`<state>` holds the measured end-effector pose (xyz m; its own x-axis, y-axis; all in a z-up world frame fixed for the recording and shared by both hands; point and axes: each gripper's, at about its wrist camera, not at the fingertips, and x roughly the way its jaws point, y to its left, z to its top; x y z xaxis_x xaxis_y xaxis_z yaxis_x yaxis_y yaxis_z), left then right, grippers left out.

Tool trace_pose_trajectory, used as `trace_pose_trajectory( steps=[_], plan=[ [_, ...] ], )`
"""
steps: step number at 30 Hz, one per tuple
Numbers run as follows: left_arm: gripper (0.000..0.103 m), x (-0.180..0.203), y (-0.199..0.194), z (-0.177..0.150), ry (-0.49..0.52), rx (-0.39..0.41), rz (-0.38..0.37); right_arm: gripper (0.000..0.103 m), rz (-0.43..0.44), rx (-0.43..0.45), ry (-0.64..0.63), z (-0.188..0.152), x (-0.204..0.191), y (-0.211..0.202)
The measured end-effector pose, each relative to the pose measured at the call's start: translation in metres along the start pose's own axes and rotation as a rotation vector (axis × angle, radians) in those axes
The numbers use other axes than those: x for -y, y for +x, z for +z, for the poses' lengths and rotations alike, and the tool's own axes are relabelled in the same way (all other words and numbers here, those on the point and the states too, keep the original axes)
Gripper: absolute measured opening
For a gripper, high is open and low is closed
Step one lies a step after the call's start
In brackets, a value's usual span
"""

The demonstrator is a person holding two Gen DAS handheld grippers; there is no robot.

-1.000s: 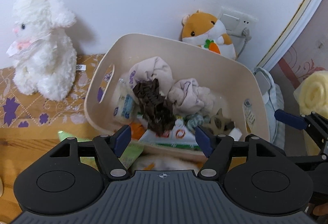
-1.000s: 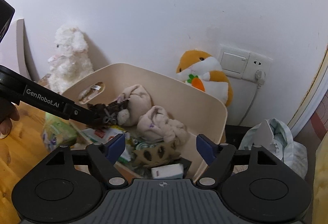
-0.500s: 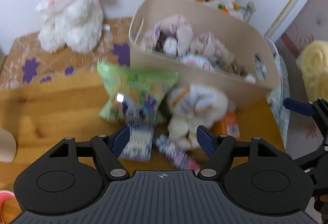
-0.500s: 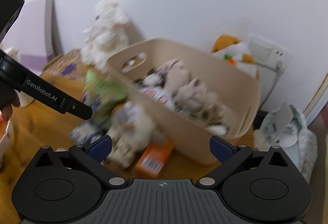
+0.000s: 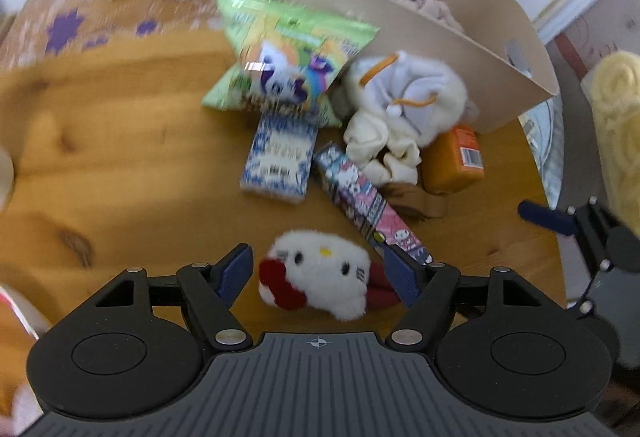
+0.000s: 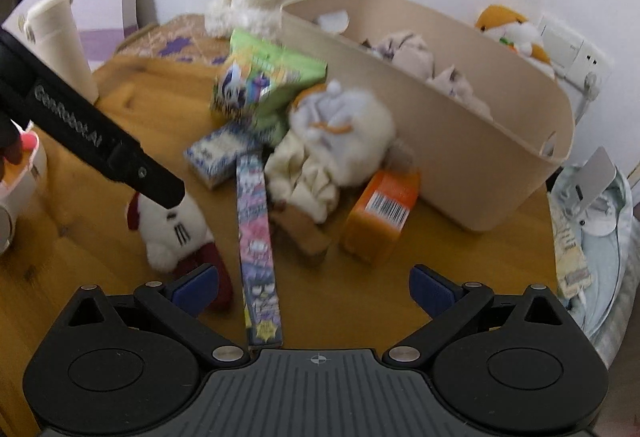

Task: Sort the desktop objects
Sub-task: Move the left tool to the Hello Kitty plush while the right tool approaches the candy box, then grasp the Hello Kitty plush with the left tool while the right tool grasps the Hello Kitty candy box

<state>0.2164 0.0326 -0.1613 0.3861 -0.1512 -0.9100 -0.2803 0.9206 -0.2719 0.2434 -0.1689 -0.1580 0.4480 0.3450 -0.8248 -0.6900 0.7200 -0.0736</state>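
Desk lot, read left to right. White cat plush (image 5: 316,277) with red bow: lies on the wooden desk (image 5: 120,141) between the blue pads of the left gripper (image 5: 318,273), whose jaws stand spread and clear of the fur; nothing grasped. Likely light, soft and compressible; a hold across the broad head should seat better than one on the floppy red limbs. Blue-and-white packet (image 5: 278,161): flat, near the centre, partly under the green snack bag (image 5: 284,57); the bag's film looks slick and crushable. Long printed box (image 6: 256,245): stiff, narrow, lying lengthwise with its near end between the released, widely parted jaws of the right gripper (image 6: 314,285), untouched; best taken across its short width. Cream-and-grey plush (image 6: 340,145): bulky, soft, leaning by the beige basket (image 6: 500,165). Orange carton (image 6: 380,213): rigid, just beside the basket wall. Change from one second ago: both views then looked into the basket; they now look down at the loose items on the desk, and the right jaws have spread wider.
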Motion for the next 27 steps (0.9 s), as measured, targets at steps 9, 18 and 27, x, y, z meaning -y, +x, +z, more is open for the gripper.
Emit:
trace_pose_trajectory(
  steps=[9, 18, 27],
  plan=[
    [0.074, 0.0, 0.014, -0.009, -0.09, -0.011, -0.007, 0.103, -0.036, -0.037, -0.047, -0.015, -0.011, 0.017],
    [0.077, -0.005, 0.038, -0.01, -0.161, -0.052, 0.016, 0.087, -0.01, -0.058, -0.124, -0.016, -0.016, 0.034],
    [0.071, -0.016, 0.041, -0.011, -0.2, -0.028, -0.024, 0.07, 0.062, -0.054, -0.153, -0.014, -0.021, 0.043]
  ],
)
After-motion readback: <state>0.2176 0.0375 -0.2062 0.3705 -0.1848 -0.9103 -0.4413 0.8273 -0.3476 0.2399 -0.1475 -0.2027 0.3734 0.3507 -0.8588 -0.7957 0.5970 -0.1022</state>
